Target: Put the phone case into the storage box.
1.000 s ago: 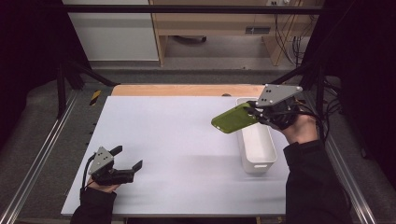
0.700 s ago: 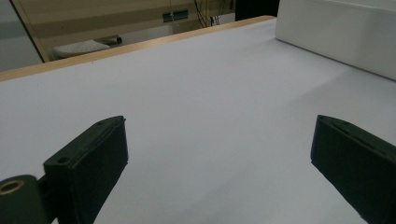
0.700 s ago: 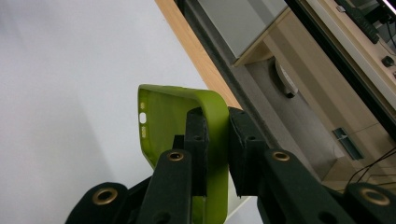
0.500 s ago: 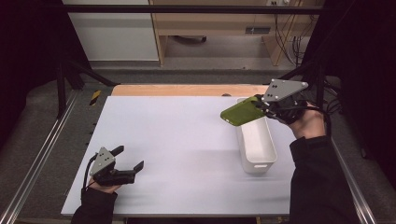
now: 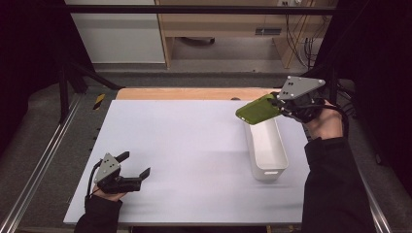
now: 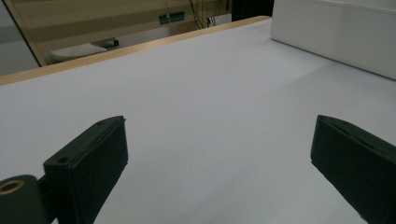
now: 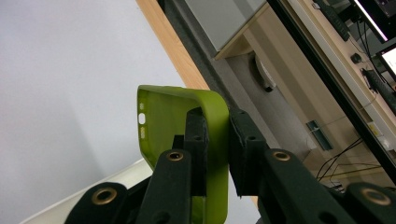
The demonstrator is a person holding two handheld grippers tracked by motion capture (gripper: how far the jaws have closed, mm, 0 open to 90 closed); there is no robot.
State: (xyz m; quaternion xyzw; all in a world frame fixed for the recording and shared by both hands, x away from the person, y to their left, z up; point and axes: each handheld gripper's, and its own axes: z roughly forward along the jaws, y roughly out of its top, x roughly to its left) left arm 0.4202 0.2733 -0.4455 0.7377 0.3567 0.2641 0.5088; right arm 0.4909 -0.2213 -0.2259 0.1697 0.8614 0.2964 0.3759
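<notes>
Grippers sat well apart over the white tabletop (image 5: 194, 145) when we looked down from the high view. We saw the right gripper (image 5: 278, 104) raised at the far right, its jaws closed tight on a green phone case (image 5: 257, 109). From the right gripper view we saw the case (image 7: 187, 126) pinched by one side wall, one jaw inside the shell and the other outside, with its hollow face turned left and small cut-outs along its far edge. In the high view the case stuck out to the left of the gripper, tilted, in the air above the far end of a white bin (image 5: 266, 148). We could not tell whether it touched the bin's rim. The bin lay lengthwise, near to far, on the right part of the tabletop, just left of the person's dark right sleeve (image 5: 330, 189).

We found the left gripper (image 5: 136, 165) low at the near left corner, pointing right across the tabletop. Its jaws stood wide apart with nothing between them. In the left gripper view we saw bare white surface between the two black jaws, and the bin's wall (image 6: 336, 32) at the far right. A wooden edge (image 5: 194, 93) ran along the far side of the tabletop.
</notes>
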